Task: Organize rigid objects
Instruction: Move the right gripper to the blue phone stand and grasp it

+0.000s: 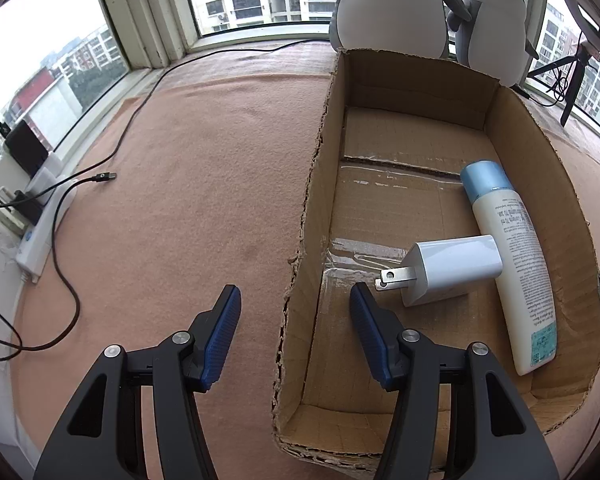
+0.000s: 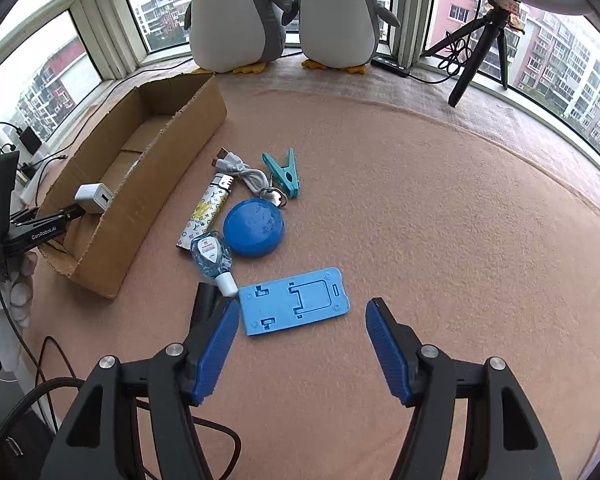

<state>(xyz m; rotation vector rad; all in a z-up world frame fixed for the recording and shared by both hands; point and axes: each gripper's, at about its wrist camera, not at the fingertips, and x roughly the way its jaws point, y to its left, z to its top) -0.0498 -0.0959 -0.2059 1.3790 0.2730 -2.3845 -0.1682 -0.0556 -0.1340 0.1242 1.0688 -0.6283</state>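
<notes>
A cardboard box (image 1: 316,184) lies on the pink cloth; it also shows in the right wrist view (image 2: 160,168). Inside lie a white charger plug (image 1: 448,272) and a white bottle with a blue cap (image 1: 508,248). My left gripper (image 1: 296,300) is open and empty, straddling the box's left wall. My right gripper (image 2: 302,312) is open and empty just behind a blue phone stand (image 2: 296,300). Beyond it lie a small clear bottle (image 2: 214,258), a blue round case (image 2: 254,228), a patterned lighter (image 2: 206,210), a white cable (image 2: 240,170), a teal clip (image 2: 284,170) and keys (image 2: 274,196).
Two plush penguins (image 2: 236,12) (image 2: 336,16) stand at the window behind the box. A black tripod (image 2: 480,48) stands at the back right. Power strip and black cables (image 1: 48,208) lie at the left edge. Open pink cloth (image 2: 460,220) stretches to the right.
</notes>
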